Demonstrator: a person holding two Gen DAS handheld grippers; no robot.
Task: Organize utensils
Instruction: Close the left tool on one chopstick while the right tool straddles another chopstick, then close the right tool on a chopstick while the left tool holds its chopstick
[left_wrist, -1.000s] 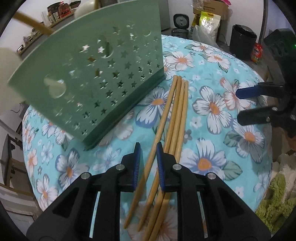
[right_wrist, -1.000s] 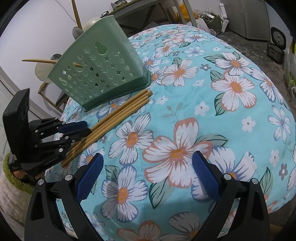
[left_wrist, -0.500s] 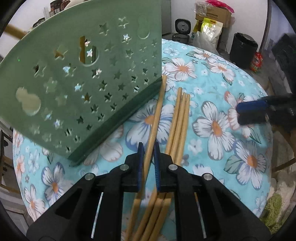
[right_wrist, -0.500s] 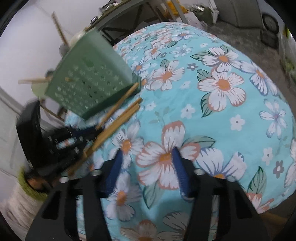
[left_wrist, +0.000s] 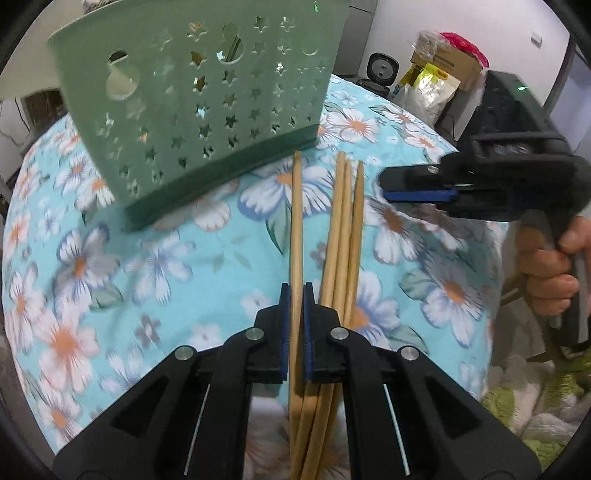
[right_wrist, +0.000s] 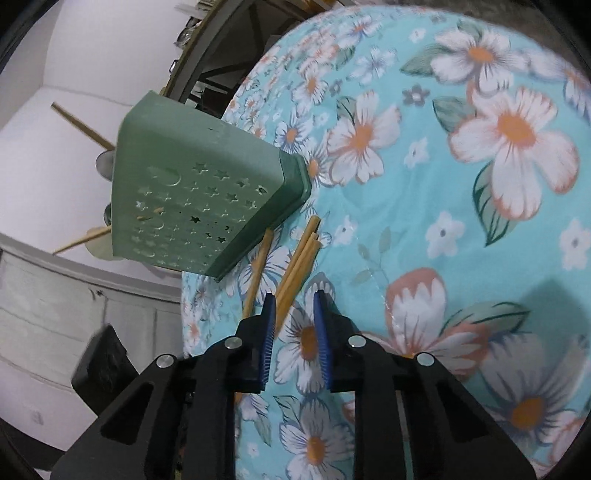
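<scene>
A green star-punched utensil holder (left_wrist: 207, 99) (right_wrist: 192, 199) stands on the floral tablecloth (left_wrist: 129, 258), with wooden sticks (right_wrist: 81, 125) poking out of its top. My left gripper (left_wrist: 295, 295) is shut on one wooden chopstick (left_wrist: 295, 221) (right_wrist: 258, 266), which lies apart from three more chopsticks (left_wrist: 345, 221) (right_wrist: 299, 258) on its right. My right gripper (right_wrist: 293, 325) (left_wrist: 417, 184), held by a hand (left_wrist: 546, 266), hovers by the chopsticks' far tips. Its jaws are closing, and only cloth shows between them.
The round table's edge (right_wrist: 184, 295) drops off near the holder, with a pale cabinet (right_wrist: 74, 314) beyond it. Boxes and bags (left_wrist: 439, 74) and a small black appliance (left_wrist: 382, 70) stand on the floor behind. A green rug (left_wrist: 535, 406) lies at the lower right.
My left jaws closed on one chopstick and drew it left, away from the other three. My right jaws narrowed from wide open; that gripper rolled and moved towards the chopsticks' far ends.
</scene>
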